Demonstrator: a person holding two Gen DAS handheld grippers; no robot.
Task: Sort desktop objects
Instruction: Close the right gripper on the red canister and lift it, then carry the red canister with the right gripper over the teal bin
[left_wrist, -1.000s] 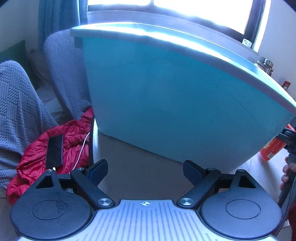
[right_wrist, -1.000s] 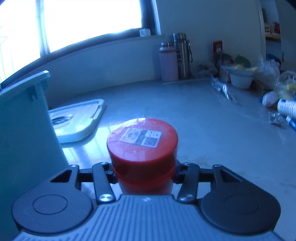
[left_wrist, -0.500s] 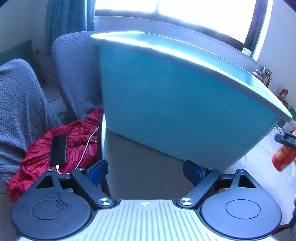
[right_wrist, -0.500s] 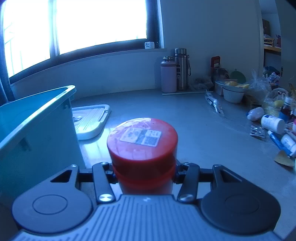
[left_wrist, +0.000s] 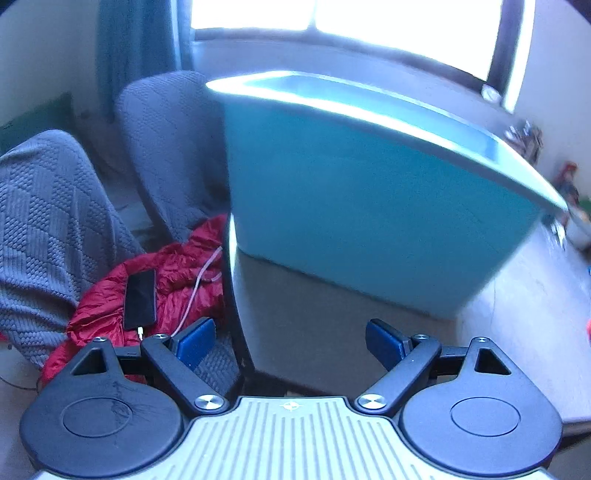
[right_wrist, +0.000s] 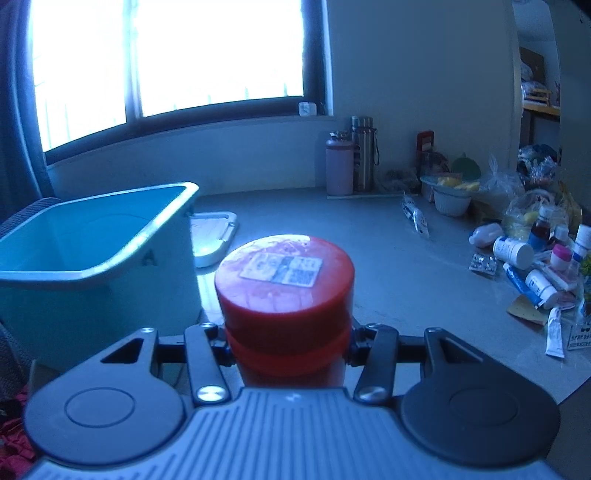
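Observation:
My right gripper is shut on a red-capped bottle, held upright above the table, right of the teal bin. The bin's inside looks empty from here. My left gripper is open and empty, low at the table's near left edge, facing the teal bin's side wall. A pile of small bottles, tubes and blister packs lies at the right of the table.
A white bin lid lies behind the bin. Flasks and bowls stand by the far wall. Left of the table are a grey chair, a red jacket and a phone.
My right gripper has risen and drawn back with the bottle, so the bin's open top now shows. My left gripper has backed off and turned slightly left.

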